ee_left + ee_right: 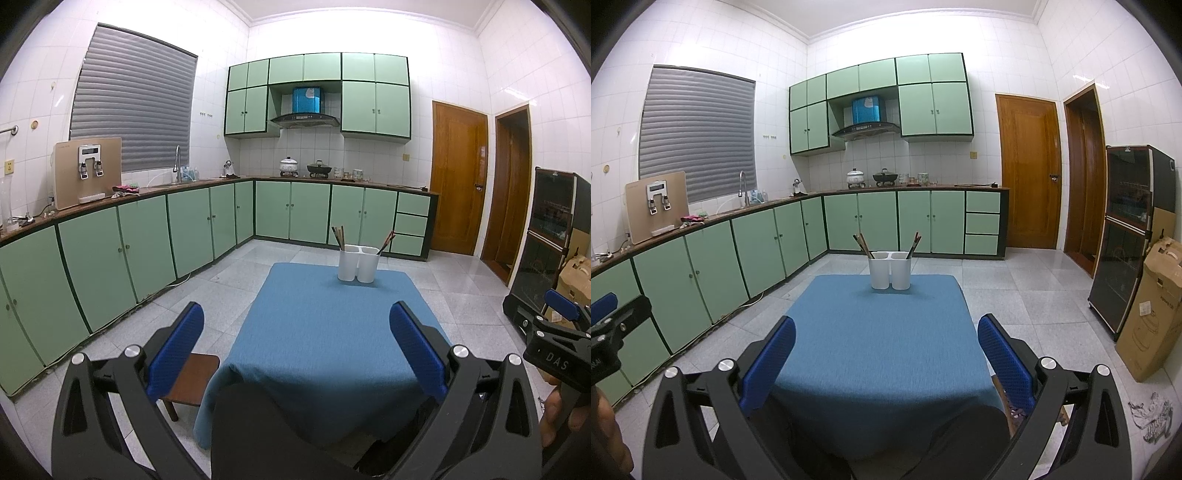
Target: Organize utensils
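Parted right gripper (886, 354), utensil holder (889, 270) well beyond.

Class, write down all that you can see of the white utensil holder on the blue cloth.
The white utensil holder is a matte, plastic-looking pair of tall compartments joined side by side, open at the top. It stands upright at the far end of the blue tablecloth. Dark chopsticks lean outward from each compartment: the left bunch tilts left, the right bunch tilts right. Nothing else touches it; both hand-held grippers are well short of it.
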A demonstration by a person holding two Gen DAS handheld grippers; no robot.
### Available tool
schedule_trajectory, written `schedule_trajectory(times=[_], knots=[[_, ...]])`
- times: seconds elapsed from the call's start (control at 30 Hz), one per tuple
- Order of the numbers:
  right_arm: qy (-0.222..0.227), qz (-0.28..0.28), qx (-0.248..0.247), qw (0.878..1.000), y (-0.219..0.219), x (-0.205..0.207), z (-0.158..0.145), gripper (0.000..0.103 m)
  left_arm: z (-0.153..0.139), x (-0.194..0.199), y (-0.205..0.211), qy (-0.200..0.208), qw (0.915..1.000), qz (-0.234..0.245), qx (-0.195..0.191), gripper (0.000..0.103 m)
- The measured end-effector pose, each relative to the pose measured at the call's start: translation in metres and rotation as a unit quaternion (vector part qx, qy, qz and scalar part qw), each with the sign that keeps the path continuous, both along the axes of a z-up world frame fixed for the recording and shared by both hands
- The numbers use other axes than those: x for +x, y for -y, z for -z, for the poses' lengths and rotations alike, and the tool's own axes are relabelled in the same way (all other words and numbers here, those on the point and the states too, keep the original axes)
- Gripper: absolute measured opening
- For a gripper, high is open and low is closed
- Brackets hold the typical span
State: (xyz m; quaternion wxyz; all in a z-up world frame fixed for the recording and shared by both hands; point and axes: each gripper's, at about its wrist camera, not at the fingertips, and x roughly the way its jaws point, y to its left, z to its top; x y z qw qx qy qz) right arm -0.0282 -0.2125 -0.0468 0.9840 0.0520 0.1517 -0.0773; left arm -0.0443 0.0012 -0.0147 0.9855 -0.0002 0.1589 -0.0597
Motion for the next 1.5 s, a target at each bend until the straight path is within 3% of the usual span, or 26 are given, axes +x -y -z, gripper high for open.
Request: schedule_trajectory(times=[1.5], knots=[[0.0,-0.001,0.0,1.0,-0.0001,0.0008,0.0006,0.097,-0.0055,-0.0036,-0.0016,0.001,0.9999,0.003,-0.011,0.098]])
